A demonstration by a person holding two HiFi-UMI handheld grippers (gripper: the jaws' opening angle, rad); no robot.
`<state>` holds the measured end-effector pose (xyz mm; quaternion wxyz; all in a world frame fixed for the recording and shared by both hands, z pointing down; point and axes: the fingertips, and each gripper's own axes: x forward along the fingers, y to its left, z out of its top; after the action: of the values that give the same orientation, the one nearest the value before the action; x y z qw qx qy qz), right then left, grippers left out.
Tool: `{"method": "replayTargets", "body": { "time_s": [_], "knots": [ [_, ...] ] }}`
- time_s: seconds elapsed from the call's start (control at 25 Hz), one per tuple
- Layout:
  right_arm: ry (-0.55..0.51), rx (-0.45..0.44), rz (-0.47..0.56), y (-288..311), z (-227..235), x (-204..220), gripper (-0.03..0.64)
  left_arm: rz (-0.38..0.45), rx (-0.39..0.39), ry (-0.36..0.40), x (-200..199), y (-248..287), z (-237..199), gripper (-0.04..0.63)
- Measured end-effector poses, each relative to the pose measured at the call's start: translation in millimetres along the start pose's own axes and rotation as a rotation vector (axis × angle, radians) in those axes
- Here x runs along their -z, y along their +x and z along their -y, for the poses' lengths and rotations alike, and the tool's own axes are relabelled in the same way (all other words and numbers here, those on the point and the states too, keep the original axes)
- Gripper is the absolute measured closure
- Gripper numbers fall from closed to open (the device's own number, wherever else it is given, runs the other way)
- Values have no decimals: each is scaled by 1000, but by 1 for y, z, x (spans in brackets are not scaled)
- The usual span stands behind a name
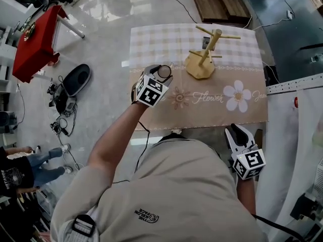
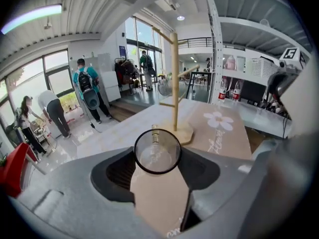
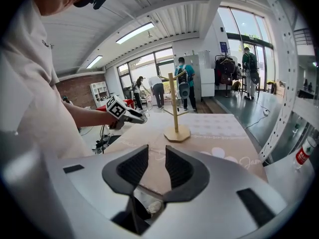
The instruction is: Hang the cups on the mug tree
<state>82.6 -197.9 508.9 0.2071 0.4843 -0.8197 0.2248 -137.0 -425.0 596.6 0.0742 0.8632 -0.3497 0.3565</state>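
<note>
Left hand-held gripper (image 2: 158,153) clamped on glass cup (image 1: 164,71), right hand-held gripper (image 3: 156,153) slightly apart and empty

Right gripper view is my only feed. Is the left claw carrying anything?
Observer: Yes, the left claw is clamped on a clear glass cup, held above the tablecloth.
Operator: Which way is it turned?
Observer: Its mouth faces back toward the left gripper's camera. The handle is on the far upper side, toward the mug tree.
Operator: Any cups hung yet?
Observer: None. In the head view, every one of the pegs is bare.
</note>
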Motion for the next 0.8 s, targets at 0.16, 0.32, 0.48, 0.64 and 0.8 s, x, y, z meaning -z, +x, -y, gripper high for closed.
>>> {"method": "replayTargets", "body": {
  "time_s": [0.16,0.32,0.48,0.64,0.8],
  "knots": [
    [4,12,13,-4,3,0,502,96,-43,15,-51,-23,-12,327],
    [21,22,29,-9,8,0,502,194,-75,46,-109,-44,-18,327],
    [38,31,43,-14,13,-1,502,280,-115,97,-163,-63,-20,327],
    [49,46,56,-20,19,-2,502,324,-149,146,-201,-69,-22,327],
    [73,68,62,-28,24,3,502,332,-171,180,-217,-63,-21,327]
  ]
}}
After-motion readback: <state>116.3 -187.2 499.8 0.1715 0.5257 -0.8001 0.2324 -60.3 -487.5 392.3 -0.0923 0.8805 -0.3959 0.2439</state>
